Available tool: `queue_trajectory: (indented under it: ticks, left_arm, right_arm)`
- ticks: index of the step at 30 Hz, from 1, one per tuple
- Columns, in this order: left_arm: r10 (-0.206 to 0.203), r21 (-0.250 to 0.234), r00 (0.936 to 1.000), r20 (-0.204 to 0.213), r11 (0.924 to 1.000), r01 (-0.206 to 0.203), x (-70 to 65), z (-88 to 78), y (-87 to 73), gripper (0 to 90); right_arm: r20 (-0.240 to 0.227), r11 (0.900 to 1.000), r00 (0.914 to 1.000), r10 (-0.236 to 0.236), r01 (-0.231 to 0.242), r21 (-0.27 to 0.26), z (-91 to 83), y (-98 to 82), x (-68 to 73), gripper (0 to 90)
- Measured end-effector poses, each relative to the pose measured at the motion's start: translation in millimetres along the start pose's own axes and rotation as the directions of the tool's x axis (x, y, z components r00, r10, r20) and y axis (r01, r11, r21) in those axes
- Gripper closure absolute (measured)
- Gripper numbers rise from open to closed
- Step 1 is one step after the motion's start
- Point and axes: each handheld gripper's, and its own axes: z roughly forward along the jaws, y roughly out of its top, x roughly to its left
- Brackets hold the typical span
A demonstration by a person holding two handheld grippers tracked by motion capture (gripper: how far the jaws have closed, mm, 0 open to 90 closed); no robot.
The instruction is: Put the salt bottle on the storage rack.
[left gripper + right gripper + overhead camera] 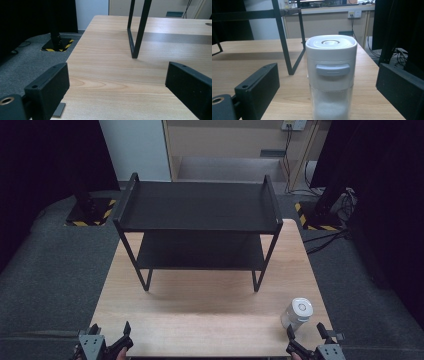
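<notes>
The left tool [109,336] is matte black, with two blocky jaws that have flat inner faces and rounded outer corners. Each jaw carries a small round screw hole near its tip. Behind the near jaw sits a black rounded knuckle with a brass-coloured ring set into it. On top of the body lies a grey plate with small dark holes.

The right tool [306,333] is built alike: black blocky jaws, a screw hole near each tip, the same brass-ringed knuckle behind one jaw, and a grey plate with dark holes on top.
</notes>
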Motion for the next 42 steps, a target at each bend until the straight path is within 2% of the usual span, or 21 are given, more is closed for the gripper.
queue_trajectory:
  ticks: [2, 12, 21, 29, 33, 35, 37, 41, 42]
  left_arm:
    - [-0.001, -0.002, 1.0000, 0.003, 1.0000, 0.001, 0.5, -0.8, -0.6, 4.1]
    - [-0.005, -0.004, 1.0000, 0.007, 1.0000, 0.005, 0.7, -3.7, -1.5, 4.1]
    - [-0.007, -0.006, 1.0000, 0.006, 1.0000, 0.007, 1.5, -4.6, -2.1, 4.1]
    - [-0.006, -0.004, 1.0000, 0.006, 1.0000, 0.007, 1.7, -2.8, -1.4, 4.1]
    - [-0.007, -0.001, 1.0000, 0.006, 1.0000, 0.007, 1.8, -0.9, -0.9, 4.1]
    - [-0.007, 0.001, 1.0000, 0.006, 1.0000, 0.007, 1.9, -0.7, -0.8, 4.1]
    - [-0.004, 0.003, 1.0000, 0.008, 1.0000, 0.004, 1.5, 0.0, -0.3, 4.1]
    - [-0.005, 0.003, 1.0000, 0.008, 1.0000, 0.005, 1.2, 1.0, 0.2, 4.1]
    - [-0.006, 0.003, 0.9999, 0.009, 1.0000, 0.006, 1.2, 1.3, 0.5, 4.1]
  right_arm:
    - [0.018, 1.000, 0.9998, 0.002, -0.002, -0.008, -2.9, -2.0, 2.2, 4.3]
    - [0.036, 0.999, 0.9992, -0.019, 0.020, -0.029, -1.5, -4.6, 11.0, 4.0]
    - [0.045, 0.999, 0.9986, -0.027, 0.028, -0.019, 17.9, -3.3, 21.3, 3.7]
    - [0.081, 0.999, 0.9957, -0.045, 0.046, -0.014, 37.1, -4.2, 25.2, 5.1]
    - [0.113, 1.000, 0.9933, -0.023, 0.024, -0.010, 50.4, -7.1, 21.5, 9.9]
    - [0.119, 1.000, 0.9927, -0.020, 0.021, -0.010, 51.7, -7.5, 21.8, 11.0]
    - [0.134, 1.000, 0.9909, -0.011, 0.013, -0.015, 54.5, -8.8, 23.3, 15.8]
    - [0.130, 1.000, 0.9915, -0.011, 0.013, -0.017, 54.5, -9.5, 23.7, 22.8]
    - [0.120, 1.000, 0.9926, -0.019, 0.022, -0.019, 54.3, -9.5, 23.9, 31.0]
